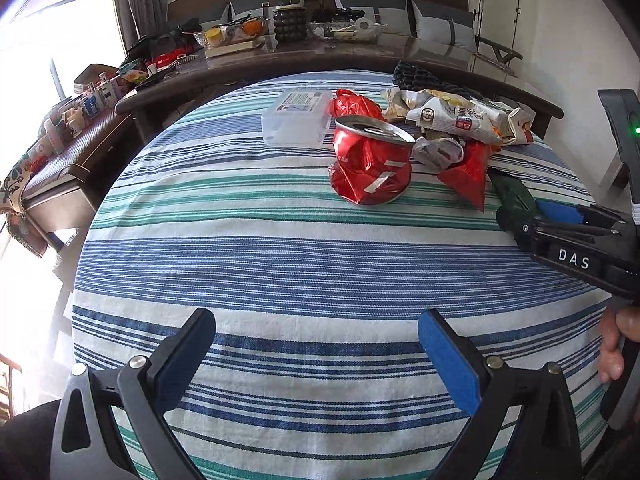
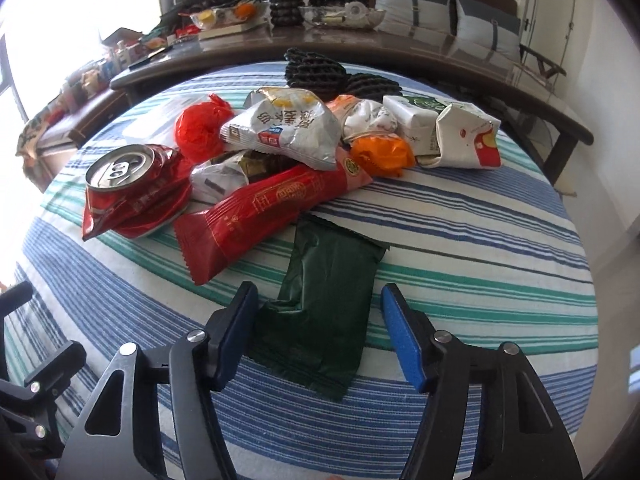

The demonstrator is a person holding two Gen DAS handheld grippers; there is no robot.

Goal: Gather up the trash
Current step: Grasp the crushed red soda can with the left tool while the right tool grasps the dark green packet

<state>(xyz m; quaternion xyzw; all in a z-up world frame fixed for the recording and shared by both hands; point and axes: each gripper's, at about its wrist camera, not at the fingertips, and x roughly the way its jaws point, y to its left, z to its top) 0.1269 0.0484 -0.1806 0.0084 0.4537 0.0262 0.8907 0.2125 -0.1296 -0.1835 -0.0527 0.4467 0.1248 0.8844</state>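
Observation:
A pile of trash lies on the striped tablecloth (image 1: 280, 264): a crushed red can (image 1: 370, 164) (image 2: 132, 190), a red snack wrapper (image 2: 260, 216), a white chip bag (image 2: 284, 132), a red plastic bag (image 2: 202, 128), an orange wrapper (image 2: 382, 156), white cartons (image 2: 466, 140). A flat dark green bag (image 2: 324, 308) lies nearest. My right gripper (image 2: 318, 332) is open, its fingers on either side of the green bag's near end; it shows in the left wrist view (image 1: 520, 216) too. My left gripper (image 1: 316, 344) is open and empty over bare cloth, short of the can.
A clear plastic box (image 1: 298, 118) sits behind the can. Black foam netting (image 2: 316, 68) lies at the far edge. A dark table (image 1: 360, 56) with a plant pot, glass bowls and clutter stands behind. A bench with bottles is at left.

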